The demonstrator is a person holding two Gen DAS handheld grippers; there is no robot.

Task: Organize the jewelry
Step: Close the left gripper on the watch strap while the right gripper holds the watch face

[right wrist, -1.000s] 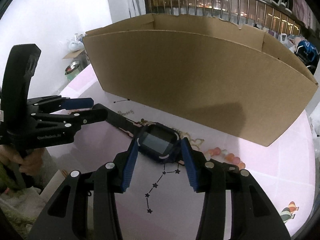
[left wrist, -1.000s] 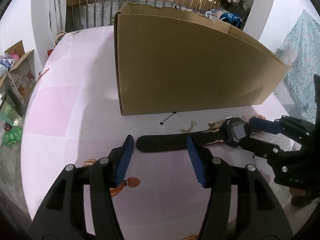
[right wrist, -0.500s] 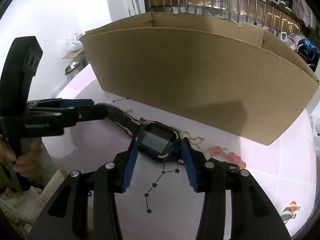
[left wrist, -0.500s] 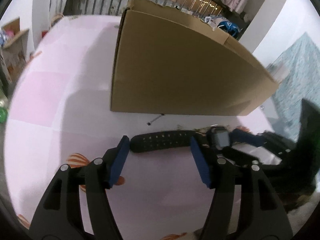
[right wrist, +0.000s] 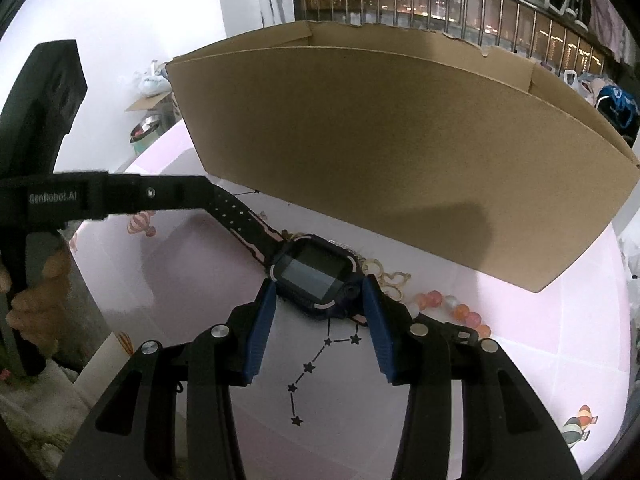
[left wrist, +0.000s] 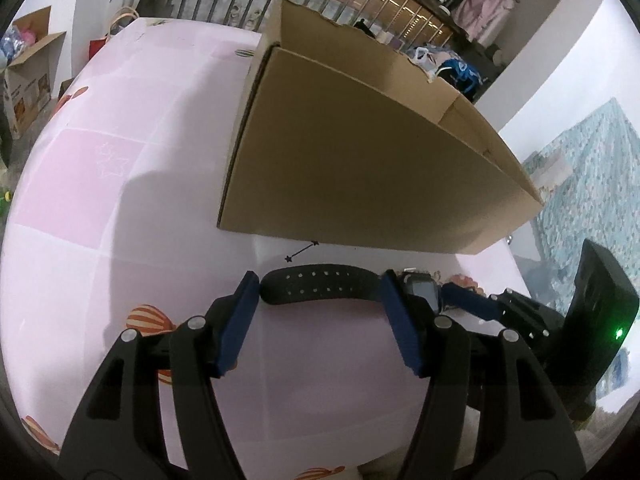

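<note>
In the right wrist view, the right tongs (right wrist: 318,298) fill the lower middle of the frame, their 2 blue pads closed against the sides of the watch (right wrist: 314,274), whose dark screen faces up. Its case lies on the pink bench (right wrist: 520,344), just above a printed star constellation (right wrist: 320,368). To the right of the case lie a gold ornament (right wrist: 390,280) and a string of orange and pale beads (right wrist: 452,308).

In the left wrist view, the left tongs (left wrist: 316,292) sit at the lower centre, jaws standing fairly wide after just opening a little. The watch's black perforated strap (left wrist: 324,288) runs across between the 2 pad tips; whether they touch it cannot be told. The watch case appears at the right, by the right pad.

Behind the watch, in the upper half of both frames, stands a large cardboard box (left wrist: 372,176), open at the top. A metal railing (right wrist: 500,4) crosses the top edge.
</note>
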